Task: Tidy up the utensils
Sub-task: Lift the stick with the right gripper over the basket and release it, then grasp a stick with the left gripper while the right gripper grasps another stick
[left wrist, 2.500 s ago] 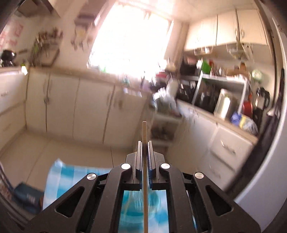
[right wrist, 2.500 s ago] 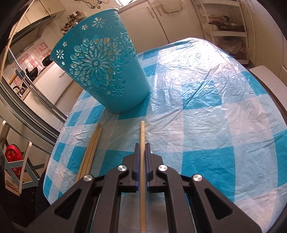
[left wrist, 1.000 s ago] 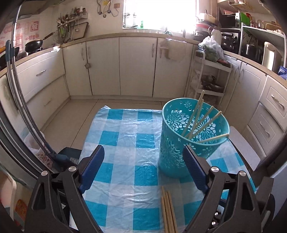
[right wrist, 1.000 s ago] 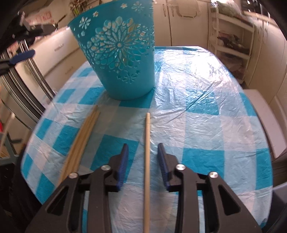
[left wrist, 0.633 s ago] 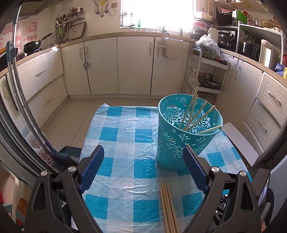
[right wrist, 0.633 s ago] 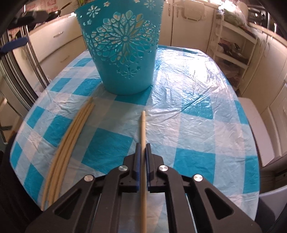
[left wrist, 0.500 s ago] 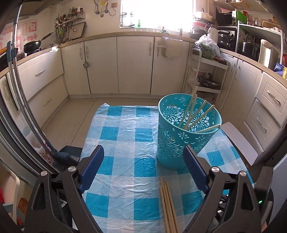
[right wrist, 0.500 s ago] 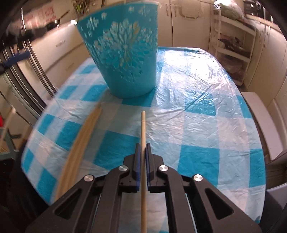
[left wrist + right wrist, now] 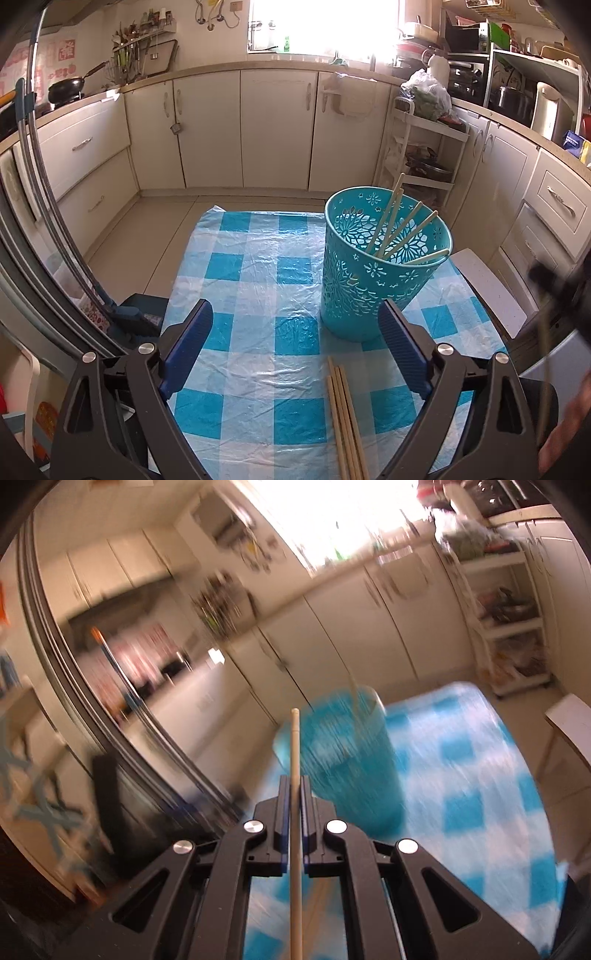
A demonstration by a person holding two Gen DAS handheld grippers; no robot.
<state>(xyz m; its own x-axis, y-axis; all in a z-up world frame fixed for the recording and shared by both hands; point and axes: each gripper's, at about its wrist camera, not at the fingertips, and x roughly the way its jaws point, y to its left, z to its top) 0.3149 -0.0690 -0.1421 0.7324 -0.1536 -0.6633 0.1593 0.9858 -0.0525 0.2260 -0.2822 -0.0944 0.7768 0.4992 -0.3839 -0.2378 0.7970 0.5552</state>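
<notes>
I am carrying one chopstick [image 9: 294,812] in the right gripper [image 9: 294,786], its jaws clamped on the shaft, tip aimed just left of the teal basket [image 9: 382,266] on the table [image 9: 258,280]. To do this well, I am judging I should tip the stick steeply over the rim, clear of the five sticks leaning inside, before releasing. The left gripper [image 9: 295,343] is hanging wide open and empty above three loose chopsticks [image 9: 345,417].

This is a home kitchen. Cream cabinets [image 9: 277,125] run under a curved counter across the middle of the left wrist view, a frying pan [image 9: 68,90] sits at upper left, hanging utensils [image 9: 136,55] above it, and appliance shelves [image 9: 517,85] fill the upper right.
</notes>
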